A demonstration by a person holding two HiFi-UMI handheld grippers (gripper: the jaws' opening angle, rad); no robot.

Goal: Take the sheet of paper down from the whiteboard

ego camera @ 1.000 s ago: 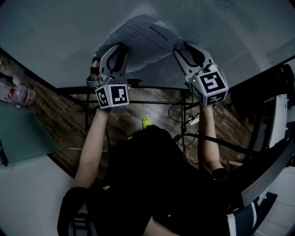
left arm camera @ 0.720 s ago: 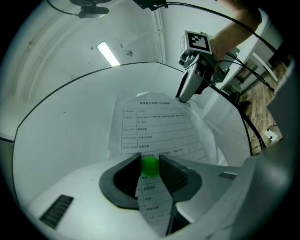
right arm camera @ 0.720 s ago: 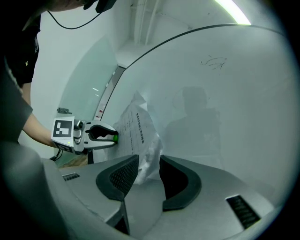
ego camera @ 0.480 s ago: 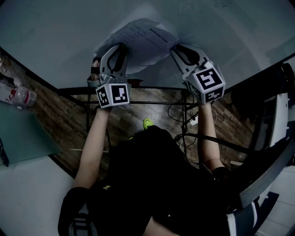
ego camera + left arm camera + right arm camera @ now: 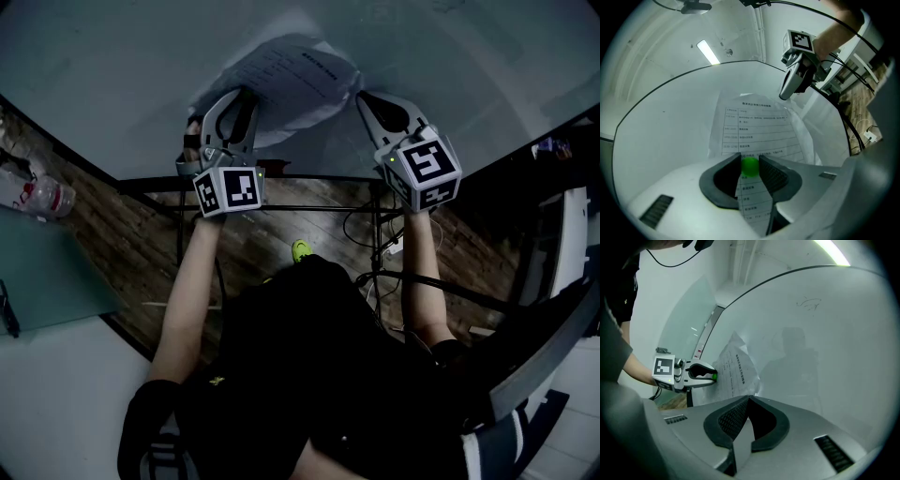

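- One wide, pale whiteboard [image 5: 112,75], standing upright and bearing the job on its lower part.
- One sheet of paper [image 5: 759,126] against that board, printed with a table, rumpled and lifting along its right side. Probably very light and limp, quick to crease or tear. Best taken at two spots well apart and eased off evenly, not yanked by one corner.
- Right gripper [image 5: 749,398] at the sheet's right edge, jaws closing and nearly together, with what looks like the paper's edge between them.
- Left gripper [image 5: 749,158] over the sheet's lower part, jaws part-spread and clamped on the knob there.
- Small round green magnet [image 5: 750,168] on the paper, touching both left pads. Seemingly the only pin in view, so should come away first or together with the sheet. Smooth and rounded, likely to slip under a loose pinch.
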